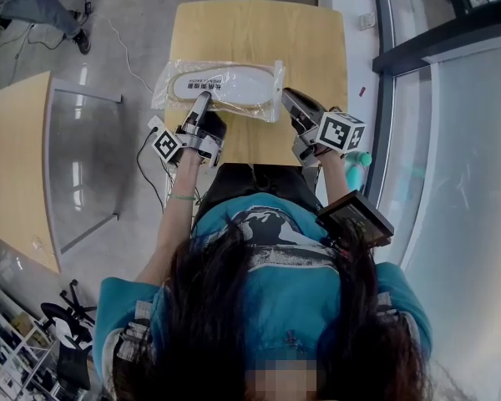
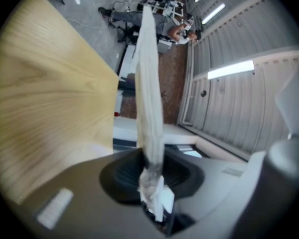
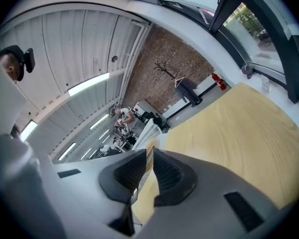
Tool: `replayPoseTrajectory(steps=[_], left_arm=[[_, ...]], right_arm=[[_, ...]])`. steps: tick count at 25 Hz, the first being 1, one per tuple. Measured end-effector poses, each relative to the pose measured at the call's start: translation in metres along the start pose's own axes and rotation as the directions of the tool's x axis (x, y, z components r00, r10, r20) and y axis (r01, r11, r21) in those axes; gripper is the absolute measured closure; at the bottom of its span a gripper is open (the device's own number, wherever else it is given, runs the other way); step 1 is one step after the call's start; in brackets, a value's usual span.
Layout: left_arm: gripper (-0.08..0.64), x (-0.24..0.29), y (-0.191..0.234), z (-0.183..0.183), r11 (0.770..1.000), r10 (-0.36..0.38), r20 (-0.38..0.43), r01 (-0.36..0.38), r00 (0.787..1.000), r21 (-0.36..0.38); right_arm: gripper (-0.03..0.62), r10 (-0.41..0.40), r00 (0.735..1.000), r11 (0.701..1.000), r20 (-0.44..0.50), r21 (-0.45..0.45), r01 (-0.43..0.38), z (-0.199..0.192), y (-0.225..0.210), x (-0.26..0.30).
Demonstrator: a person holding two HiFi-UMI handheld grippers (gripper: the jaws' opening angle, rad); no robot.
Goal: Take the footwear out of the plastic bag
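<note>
A clear plastic bag (image 1: 169, 87) lies across the wooden table (image 1: 259, 32) with a white flat slipper (image 1: 225, 83) inside it. My left gripper (image 1: 203, 100) is at the bag's near left side. In the left gripper view it (image 2: 152, 168) is shut on the slipper (image 2: 148, 83) through the crumpled film, and the slipper stands edge-on away from the jaws. My right gripper (image 1: 287, 97) is at the bag's right end. In the right gripper view its jaws (image 3: 149, 166) leave only a narrow slit, with the bag's thin edge (image 3: 149, 154) pinched in it.
A second wooden table (image 1: 17, 165) stands to the left, with a cable (image 1: 125, 53) on the floor between the tables. A window ledge and dark frame (image 1: 384, 98) run along the right. A person's legs (image 1: 33, 7) show at top left.
</note>
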State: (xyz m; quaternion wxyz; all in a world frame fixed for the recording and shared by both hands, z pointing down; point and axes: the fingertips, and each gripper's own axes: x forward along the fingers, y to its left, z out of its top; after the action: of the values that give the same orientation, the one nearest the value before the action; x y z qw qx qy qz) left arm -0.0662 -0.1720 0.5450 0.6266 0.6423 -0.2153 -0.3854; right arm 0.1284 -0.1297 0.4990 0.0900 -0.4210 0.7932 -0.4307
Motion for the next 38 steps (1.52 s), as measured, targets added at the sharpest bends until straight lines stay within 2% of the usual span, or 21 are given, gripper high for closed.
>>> replayPoseTrajectory(steps=[6, 10, 12, 16, 18, 21, 23, 26, 29, 32, 33, 36, 38], left_arm=[[0.472, 0.000, 0.000, 0.006, 1.000, -0.016, 0.024, 0.017, 1.000, -0.016], [0.472, 0.003, 0.005, 0.008, 1.000, -0.003, 0.019, 0.004, 1.000, -0.023], [0.473, 0.004, 0.006, 0.008, 0.999, -0.009, 0.027, 0.010, 1.000, -0.039], [0.479, 0.008, 0.001, 0.009, 0.994, -0.066, 0.044, 0.070, 0.997, -0.084], [0.479, 0.008, -0.003, 0.010, 0.991, -0.087, 0.035, 0.090, 0.996, -0.095], [0.480, 0.010, -0.009, 0.009, 0.989, -0.110, 0.019, 0.111, 0.994, -0.099], [0.480, 0.010, -0.011, 0.009, 0.987, -0.122, 0.020, 0.123, 0.992, -0.105], [0.482, 0.011, -0.016, 0.007, 0.975, -0.162, 0.025, 0.164, 0.986, -0.150], [0.480, 0.011, -0.026, 0.004, 0.947, -0.233, 0.038, 0.235, 0.972, -0.216], [0.485, 0.015, -0.029, 0.000, 0.949, -0.224, 0.021, 0.223, 0.974, -0.221], [0.485, 0.017, -0.028, -0.001, 0.952, -0.217, 0.015, 0.215, 0.976, -0.218], [0.486, 0.019, -0.026, -0.003, 0.958, -0.195, -0.002, 0.190, 0.981, -0.216], [0.485, 0.021, -0.025, -0.006, 0.956, -0.190, -0.002, 0.185, 0.982, -0.226]], right_arm=[[0.537, 0.134, 0.991, 0.986, -0.018, 0.102, -0.131, 0.001, 0.012, 0.004], [0.535, 0.190, 0.980, 0.977, -0.061, 0.112, -0.183, 0.001, 0.020, 0.007], [0.535, 0.199, 0.977, 0.976, -0.071, 0.103, -0.191, 0.000, 0.022, 0.009], [0.535, 0.174, 0.981, 0.979, -0.089, 0.119, -0.163, -0.003, 0.009, 0.014], [0.518, 0.214, 0.974, 0.969, -0.079, 0.144, -0.202, -0.002, 0.012, 0.015], [0.449, 0.271, 0.959, 0.945, -0.079, 0.210, -0.250, -0.005, 0.018, 0.018], [0.445, 0.304, 0.950, 0.930, -0.073, 0.237, -0.280, -0.004, 0.023, 0.019], [0.433, 0.325, 0.943, 0.922, -0.071, 0.245, -0.299, -0.002, 0.029, 0.022], [0.397, 0.329, 0.938, 0.922, -0.110, 0.252, -0.294, -0.010, 0.027, 0.026], [0.399, 0.396, 0.917, 0.876, -0.056, 0.321, -0.359, -0.007, 0.036, 0.026], [0.399, 0.405, 0.913, 0.870, -0.042, 0.325, -0.371, -0.006, 0.039, 0.027], [0.402, 0.394, 0.919, 0.874, -0.036, 0.326, -0.362, -0.004, 0.037, 0.030], [0.439, 0.391, 0.920, 0.869, -0.031, 0.340, -0.358, -0.001, 0.036, 0.030]])
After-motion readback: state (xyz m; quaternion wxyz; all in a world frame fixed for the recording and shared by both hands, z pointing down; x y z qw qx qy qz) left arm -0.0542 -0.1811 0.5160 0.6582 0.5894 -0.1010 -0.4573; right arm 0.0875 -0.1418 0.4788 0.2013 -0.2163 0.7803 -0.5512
